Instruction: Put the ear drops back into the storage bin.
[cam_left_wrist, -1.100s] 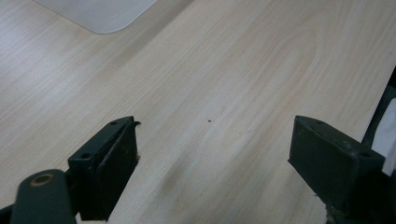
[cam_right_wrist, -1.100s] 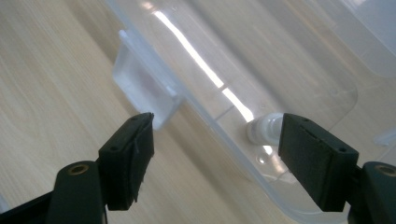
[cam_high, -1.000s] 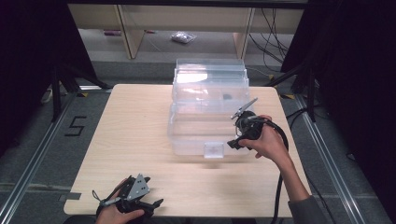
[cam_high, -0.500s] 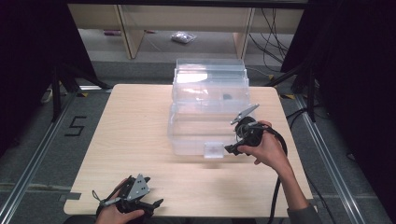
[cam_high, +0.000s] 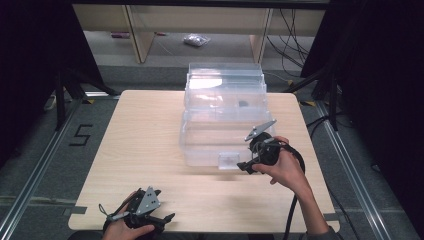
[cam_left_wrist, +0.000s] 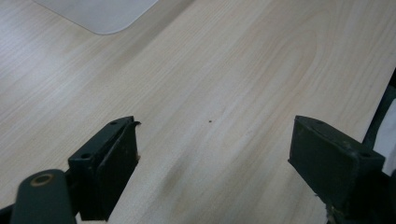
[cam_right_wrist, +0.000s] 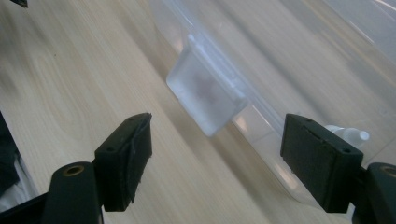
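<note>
Down at the bottom left of the high view, the left tongs (cam_high: 159, 218) sit low over the near edge of the pale wooden surface (cam_high: 145, 145), held in a hand (cam_high: 125, 231). Their own view shows the jaws spread wide with only bare wood grain between them, and a corner of clear plastic in the upper left of that frame.

Further in, at lower right of centre in the high view, the right tongs (cam_high: 244, 166) are held by the other hand (cam_high: 287, 170), with a black cable (cam_high: 291, 210) trailing back toward the bottom edge. They point at the front of a clear plastic storage box (cam_high: 225, 117), just beside its frosted front latch (cam_high: 229, 160). In the right gripper view the jaws stand wide apart, pinching nothing, and the latch (cam_right_wrist: 205, 95) lies ahead between them.

The box stands in the middle of the surface toward its far edge. Beyond it, in the upper part of the frame, is a wooden shelf unit (cam_high: 135, 27), with a small bagged item (cam_high: 196, 40) on the floor.
</note>
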